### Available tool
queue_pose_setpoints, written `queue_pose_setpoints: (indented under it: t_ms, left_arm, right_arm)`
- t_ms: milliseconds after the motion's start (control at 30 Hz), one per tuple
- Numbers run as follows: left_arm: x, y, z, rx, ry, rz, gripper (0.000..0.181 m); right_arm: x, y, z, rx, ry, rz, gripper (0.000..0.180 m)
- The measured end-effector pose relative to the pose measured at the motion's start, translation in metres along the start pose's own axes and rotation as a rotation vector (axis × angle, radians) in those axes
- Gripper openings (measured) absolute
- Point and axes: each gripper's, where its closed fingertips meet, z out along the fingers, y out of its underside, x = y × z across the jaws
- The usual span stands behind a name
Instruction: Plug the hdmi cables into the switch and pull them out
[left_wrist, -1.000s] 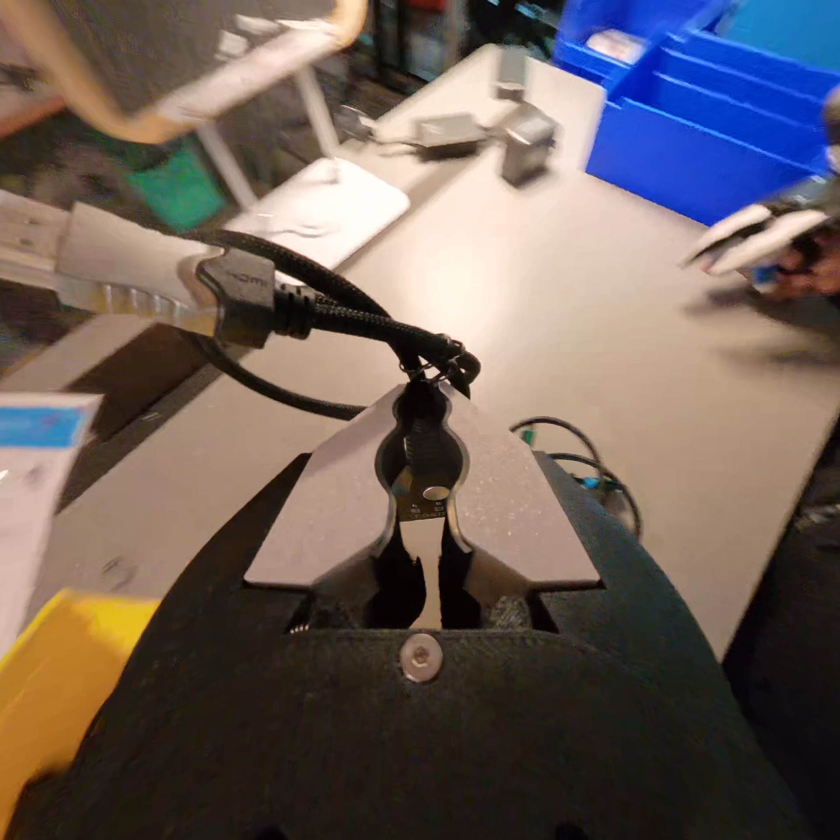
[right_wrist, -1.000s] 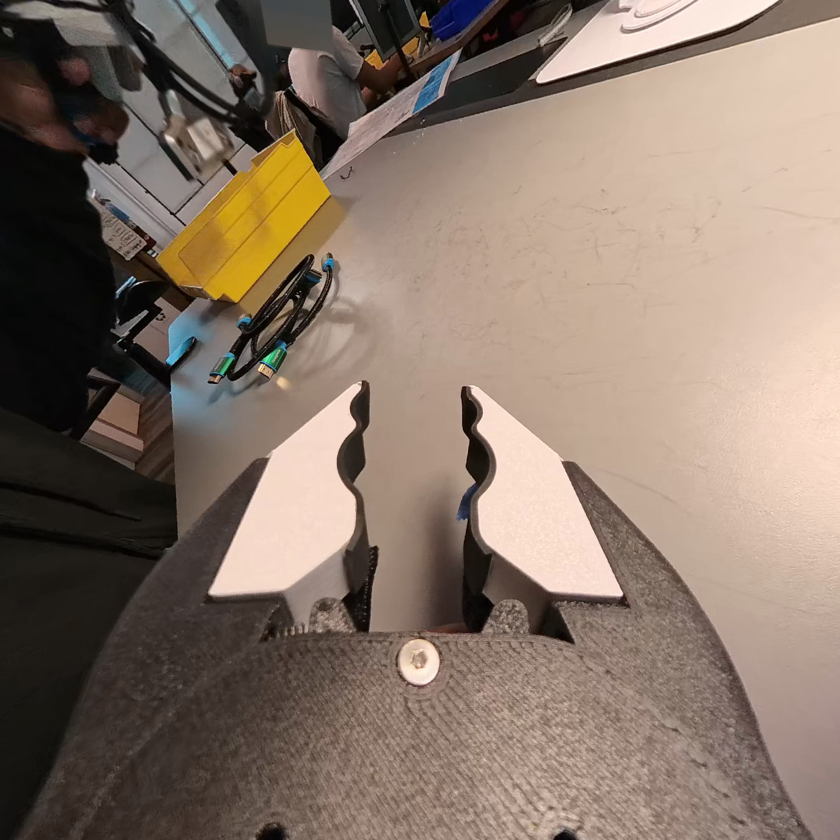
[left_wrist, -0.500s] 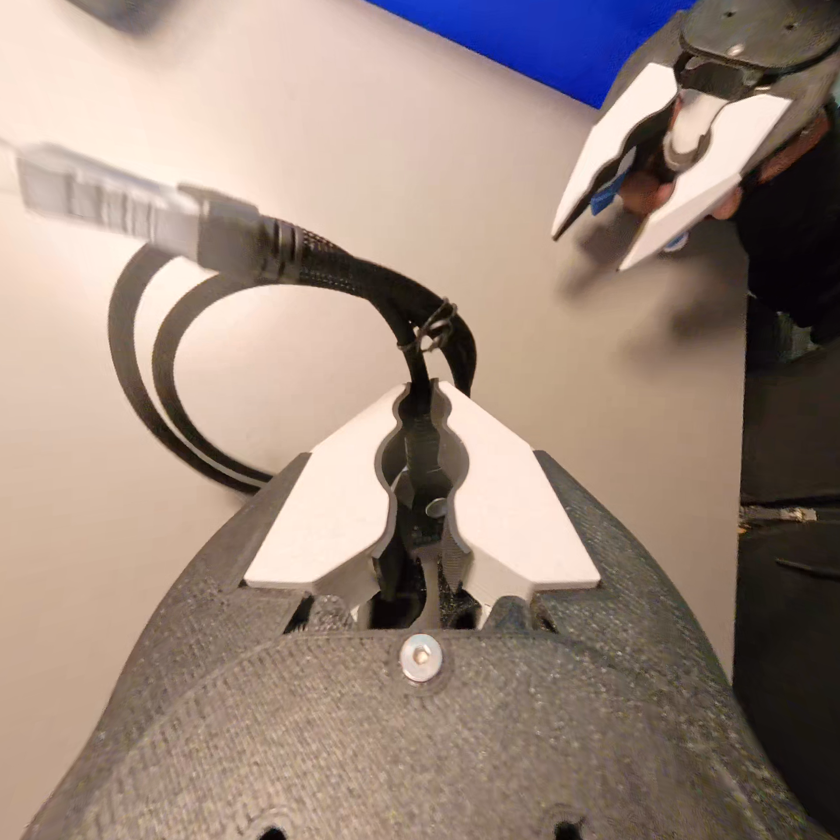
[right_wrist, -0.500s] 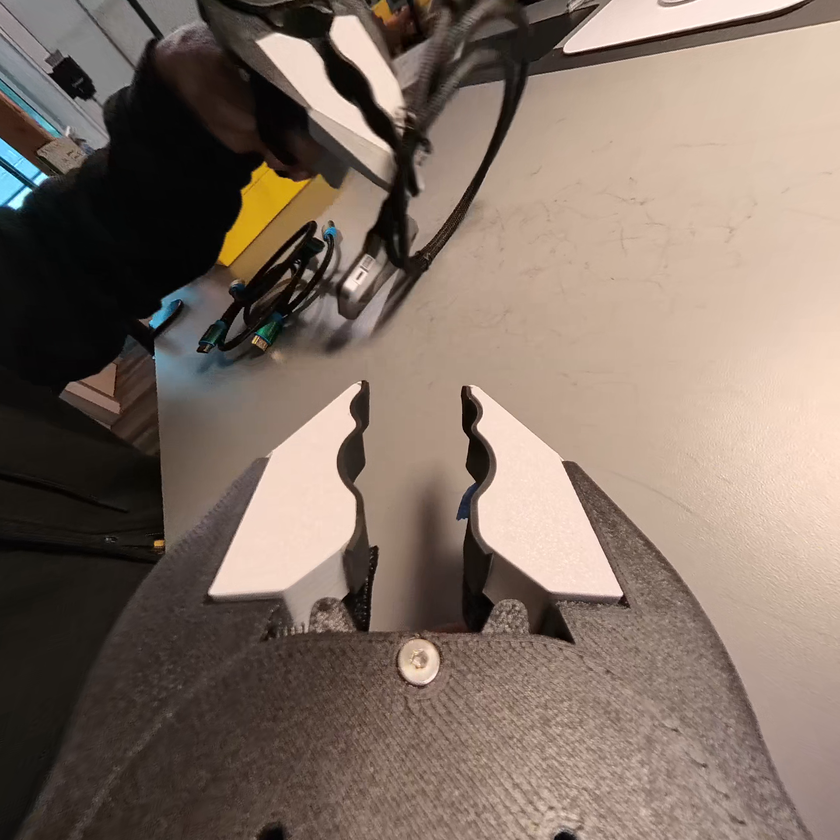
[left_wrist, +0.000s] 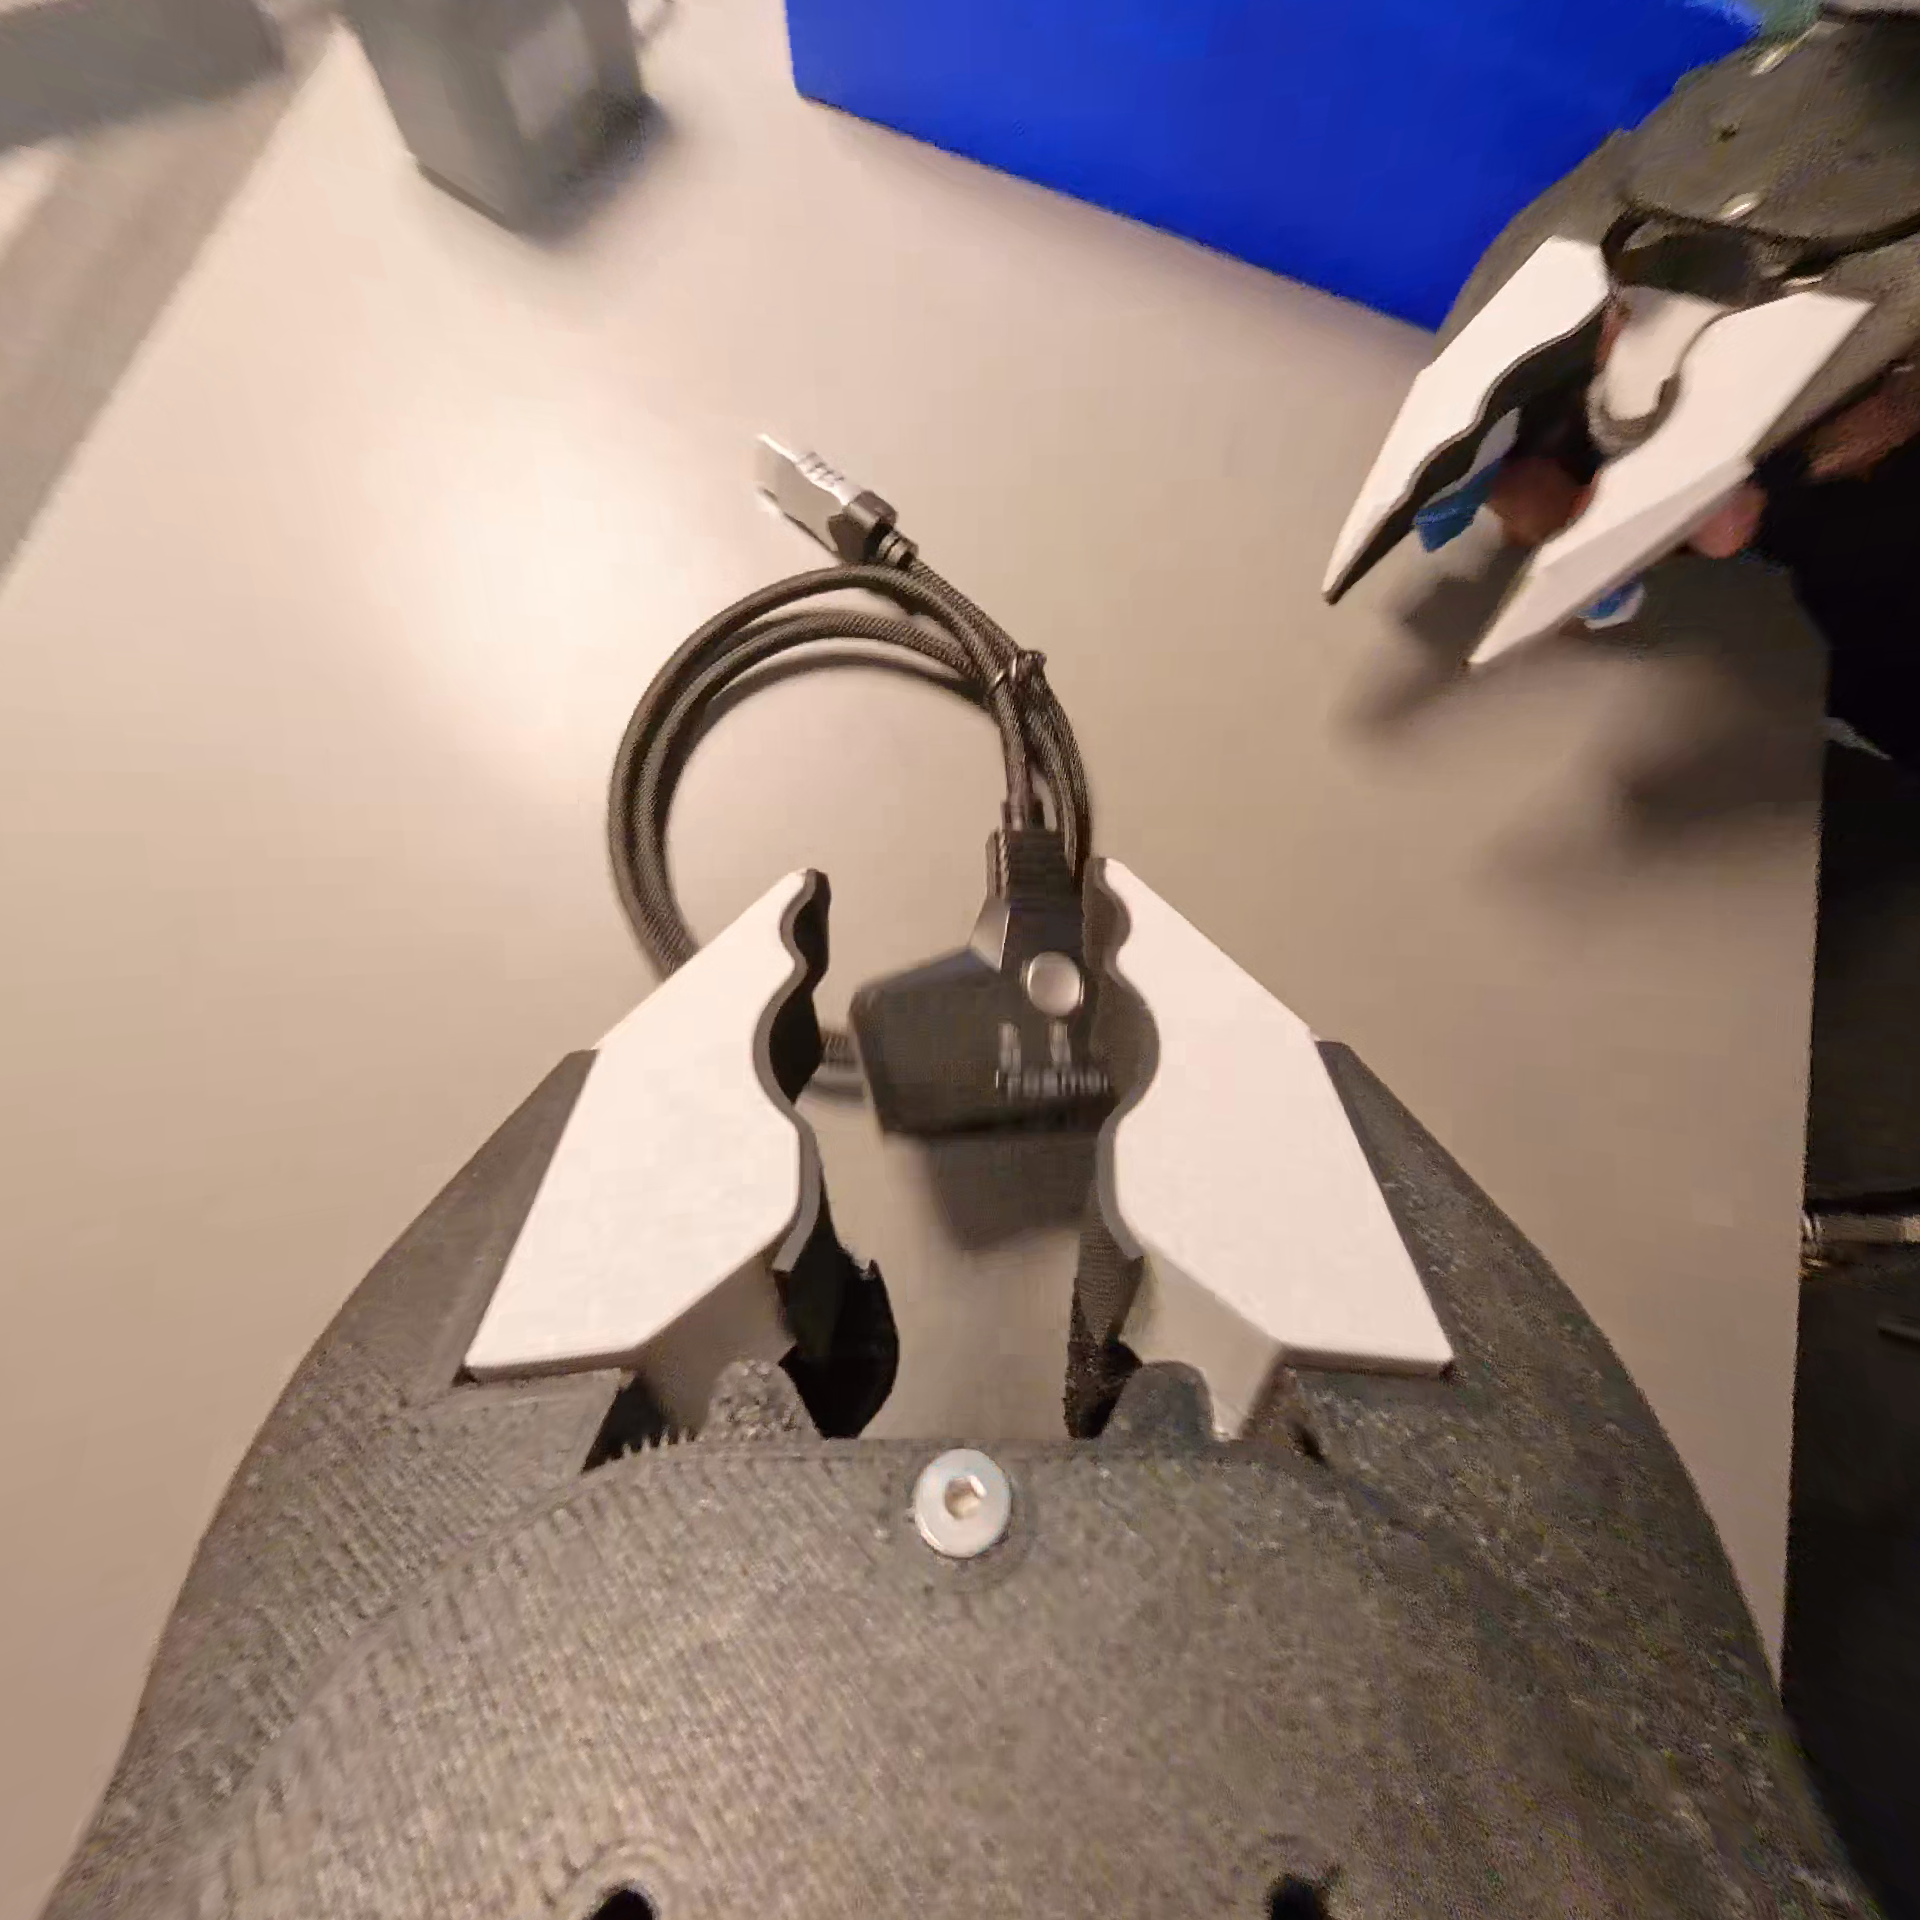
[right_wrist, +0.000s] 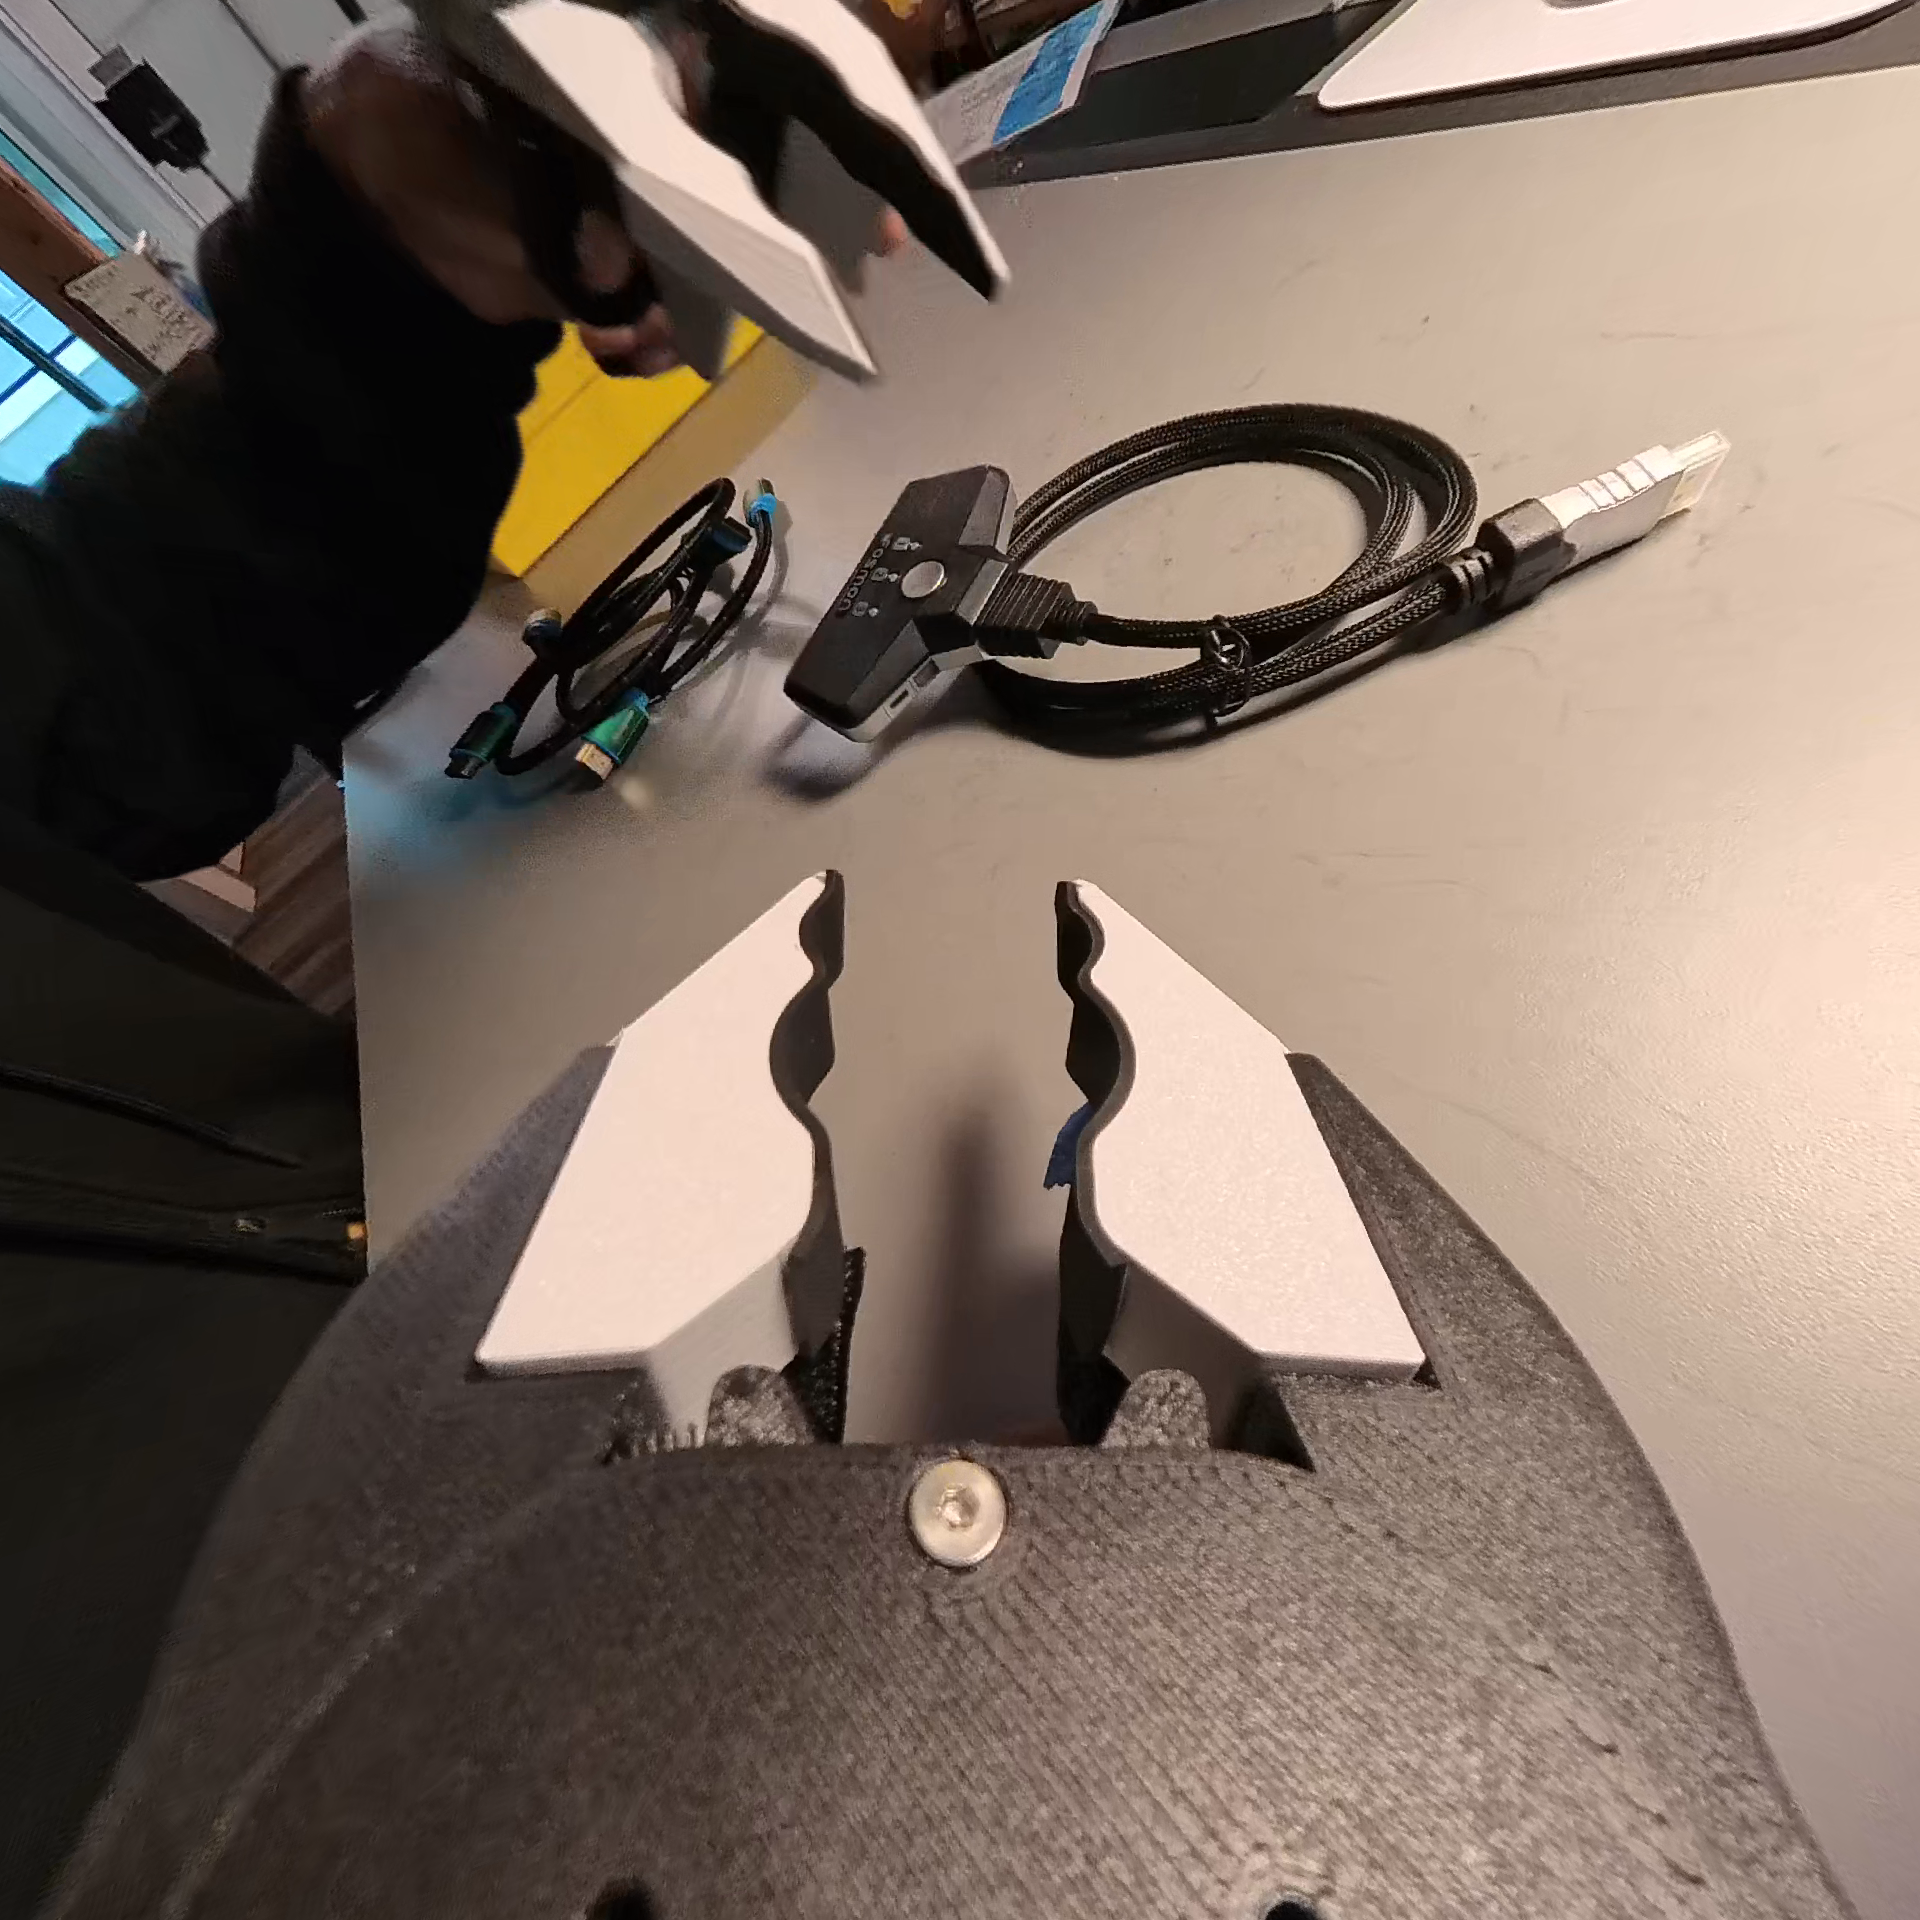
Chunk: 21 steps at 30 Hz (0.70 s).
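Observation:
The black HDMI switch (right_wrist: 904, 603) lies flat on the grey table (right_wrist: 1455, 935), with its braided black cable (right_wrist: 1299, 540) coiled and tied beside it, ending in a silver plug (right_wrist: 1631, 488). A bundle of HDMI cables (right_wrist: 623, 644) with green and blue plugs lies left of the switch. My left gripper (left_wrist: 956, 883) is open and empty just above the switch (left_wrist: 987, 1039); it also shows in the right wrist view (right_wrist: 930, 327). My right gripper (right_wrist: 945, 894) is open and empty, low over the table and short of the switch; it also shows in the left wrist view (left_wrist: 1413, 623).
A yellow bin (right_wrist: 623, 416) stands behind the cable bundle near the table's edge. A blue bin (left_wrist: 1247, 135) and a grey box (left_wrist: 509, 104) stand at the far side. A white pad (right_wrist: 1558, 42) lies beyond the table. A dark sleeve is at the left. Some 15 cm of space lies between my two pairs of fingers. My right tips are about 15 cm from the switch (left_wrist: 987, 1039), my left tips only 6 cm. The right camera catches it too, in the right wrist view (right_wrist: 923, 539). The silver plug (right_wrist: 1631, 488) is about 15 cm from both grippers' fingertips.
My left gripper was shut on the switch and held it with its coiled cable in the air. It came down to the table and opened; the switch now lies on the table. My right gripper stayed open.

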Motion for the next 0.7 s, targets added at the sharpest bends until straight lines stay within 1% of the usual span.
queue_pose_setpoints:
  t_ms: [67, 200, 267, 333, 400, 467, 533, 633, 700]
  left_arm:
    - [-0.004, 0.017, -0.035, 0.044, -0.035, -0.015, 0.052]
    - [-0.007, 0.078, -0.091, 0.05, -0.081, -0.082, 0.059]
    - [-0.009, 0.107, -0.111, 0.052, -0.114, -0.124, 0.059]
    - [-0.01, 0.132, -0.121, 0.043, -0.138, -0.159, 0.058]
    - [-0.012, 0.151, -0.123, 0.001, -0.161, -0.165, 0.058]
    - [-0.009, 0.162, -0.117, -0.048, -0.151, -0.133, 0.059]
    - [-0.005, 0.166, -0.106, -0.085, -0.122, -0.078, 0.06]
    - [-0.003, 0.17, -0.086, -0.163, -0.085, -0.007, 0.061]
    - [-0.011, 0.172, -0.076, -0.208, -0.106, 0.031, 0.056]
  right_arm:
    - [-0.001, 0.001, 0.001, -0.008, -0.002, -0.004, 0.043]
    - [-0.002, 0.0, 0.002, -0.007, -0.012, -0.005, 0.045]
    - [-0.002, -0.002, 0.003, 0.0, -0.018, -0.006, 0.046]
    - [-0.004, -0.004, 0.007, 0.002, -0.02, -0.024, 0.047]
    - [-0.005, -0.005, 0.014, -0.01, -0.006, -0.067, 0.049]
    - [-0.009, -0.004, 0.023, -0.041, 0.014, -0.13, 0.054]
    - [-0.018, -0.003, 0.034, -0.066, 0.016, -0.187, 0.057]
    - [-0.037, -0.008, 0.05, -0.083, -0.026, -0.244, 0.059]
    - [-0.045, -0.015, 0.058, -0.094, -0.034, -0.306, 0.062]
